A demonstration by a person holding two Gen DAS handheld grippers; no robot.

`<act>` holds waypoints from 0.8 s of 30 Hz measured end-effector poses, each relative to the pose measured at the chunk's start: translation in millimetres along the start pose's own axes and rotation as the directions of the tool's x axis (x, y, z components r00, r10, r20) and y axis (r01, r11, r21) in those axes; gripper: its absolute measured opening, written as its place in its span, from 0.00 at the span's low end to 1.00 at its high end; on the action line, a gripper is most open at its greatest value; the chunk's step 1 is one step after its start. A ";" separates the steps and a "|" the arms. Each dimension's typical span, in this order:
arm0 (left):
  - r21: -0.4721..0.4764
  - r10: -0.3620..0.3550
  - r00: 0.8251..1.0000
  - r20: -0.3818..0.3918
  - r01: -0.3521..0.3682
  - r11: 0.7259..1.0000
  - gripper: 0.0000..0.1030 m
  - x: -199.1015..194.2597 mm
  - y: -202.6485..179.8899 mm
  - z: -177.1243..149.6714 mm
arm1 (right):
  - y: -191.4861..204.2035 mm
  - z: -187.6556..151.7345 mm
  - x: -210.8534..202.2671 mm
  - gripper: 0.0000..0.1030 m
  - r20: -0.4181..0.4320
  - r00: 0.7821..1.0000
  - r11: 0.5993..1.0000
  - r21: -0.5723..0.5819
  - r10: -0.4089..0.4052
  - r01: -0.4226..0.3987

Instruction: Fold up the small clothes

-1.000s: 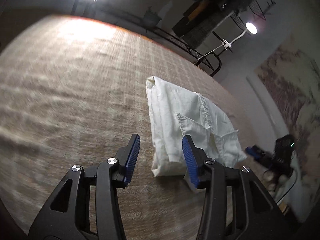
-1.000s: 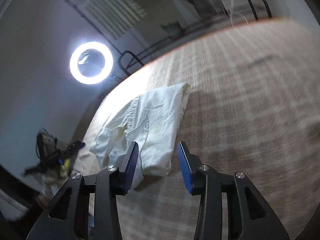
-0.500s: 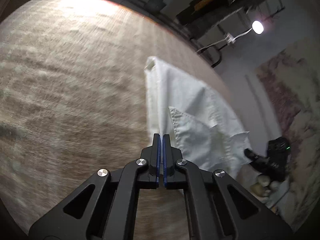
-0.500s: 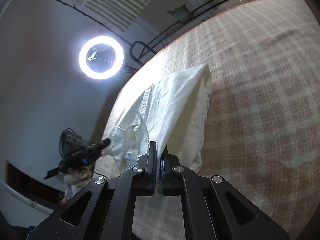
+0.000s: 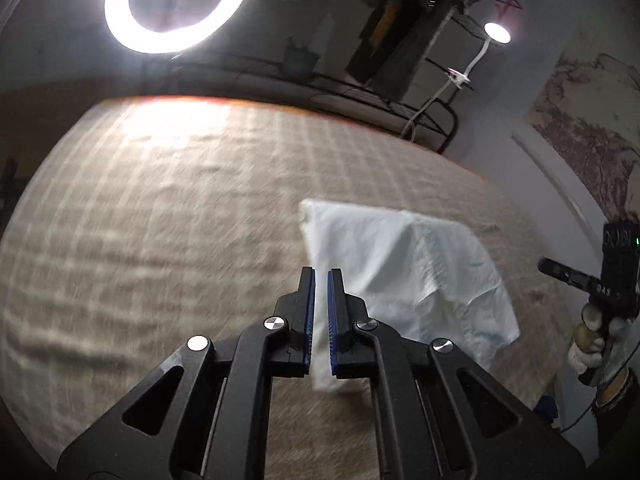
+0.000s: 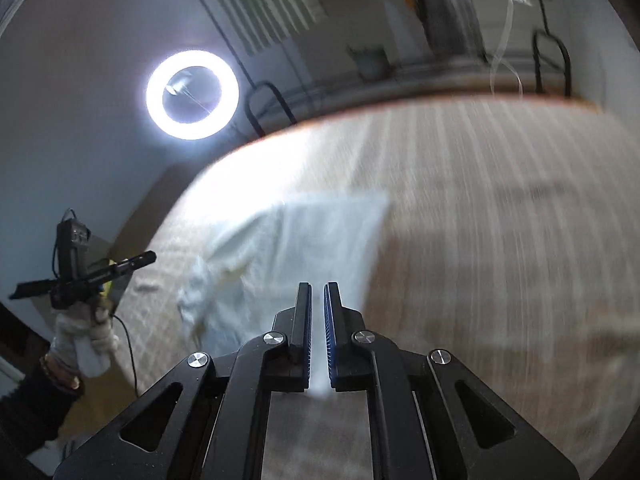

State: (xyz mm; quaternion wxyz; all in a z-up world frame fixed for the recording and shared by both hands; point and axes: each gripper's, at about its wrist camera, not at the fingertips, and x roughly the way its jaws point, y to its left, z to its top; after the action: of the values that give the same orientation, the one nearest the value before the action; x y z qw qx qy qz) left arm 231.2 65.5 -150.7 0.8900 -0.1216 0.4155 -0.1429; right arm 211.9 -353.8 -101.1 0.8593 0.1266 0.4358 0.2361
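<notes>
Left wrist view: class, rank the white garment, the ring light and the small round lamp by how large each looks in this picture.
1. white garment, though it is nearest the camera, which inflates it
2. ring light, somewhat smaller in the picture and cut off by the top edge
3. small round lamp, clearly smallest

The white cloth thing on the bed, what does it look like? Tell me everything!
The white cotton-looking garment is small, thin and wrinkled, already folded over into a rough rectangle, with a looser rumpled flap at one end. Most of it lies on the beige checked bedcover. Its near edge is pinched between the blue-padded fingers of the left gripper and of the right gripper, which appear to raise it slightly. Motion blur hides finer details.
</notes>
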 end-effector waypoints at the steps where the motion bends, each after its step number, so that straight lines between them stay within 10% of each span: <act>1: 0.022 0.009 1.000 0.005 -0.009 1.000 0.02 4.4 -8.2 4.5 | 1.9 8.9 5.6 0.07 0.003 1.000 1.000 -0.006 0.011 -0.011; 16: 0.209 0.098 0.983 -0.155 -0.064 0.976 0.02 146.4 -60.3 30.3 | 44.2 54.7 143.2 0.07 -0.159 0.983 0.979 -0.194 -0.087 0.055; 24: 0.174 0.033 0.986 -0.163 -0.004 0.985 0.02 148.9 -42.8 21.1 | 21.0 33.7 162.1 0.03 -0.234 0.970 0.987 -0.160 -0.071 0.033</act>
State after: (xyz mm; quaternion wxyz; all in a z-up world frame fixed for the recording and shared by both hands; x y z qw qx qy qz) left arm 332.4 -25.1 -228.2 0.8610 -0.0275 0.4750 -0.1799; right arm 315.4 -252.6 -184.1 0.8136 0.0189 0.5197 0.2600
